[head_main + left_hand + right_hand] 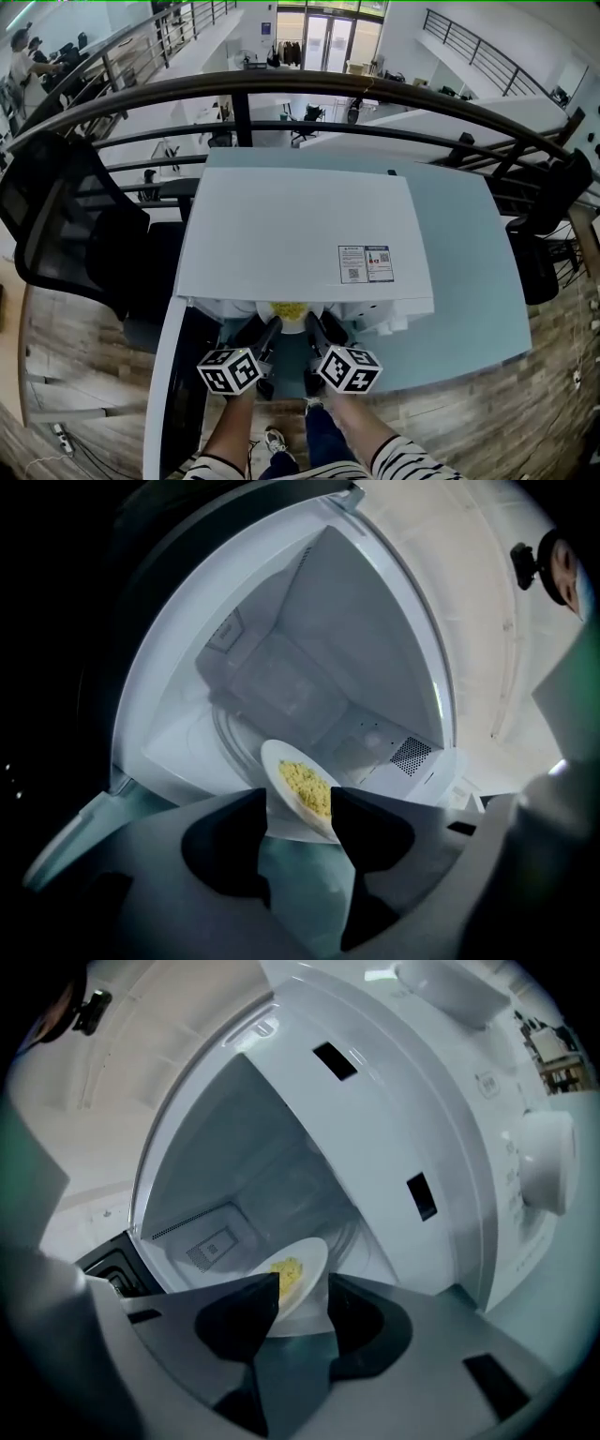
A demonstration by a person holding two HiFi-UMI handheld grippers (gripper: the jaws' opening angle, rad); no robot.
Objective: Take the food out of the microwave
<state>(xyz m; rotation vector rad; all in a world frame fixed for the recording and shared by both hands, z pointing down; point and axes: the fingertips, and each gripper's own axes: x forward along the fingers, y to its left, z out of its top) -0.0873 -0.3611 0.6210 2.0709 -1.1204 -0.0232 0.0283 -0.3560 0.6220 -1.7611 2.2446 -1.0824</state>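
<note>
The microwave (305, 234) stands on the table (469, 281), door (178, 394) swung out at its left. The plate (289, 317) with food (289, 308) lies in its mouth, left gripper (267, 330) and right gripper (317, 330) flanking it in front; chair (75, 225) left, railing (281, 89) behind

Left gripper (265, 328) and right gripper (321, 328) sit side by side, jaws apart.

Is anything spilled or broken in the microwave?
No, nothing stands out. The plate looks whole at the microwave's open front, and the yellow food is all heaped on it, with none spilled around it. The plate looks slanted in the gripper views, but the whole microwave slants with it there.
</note>
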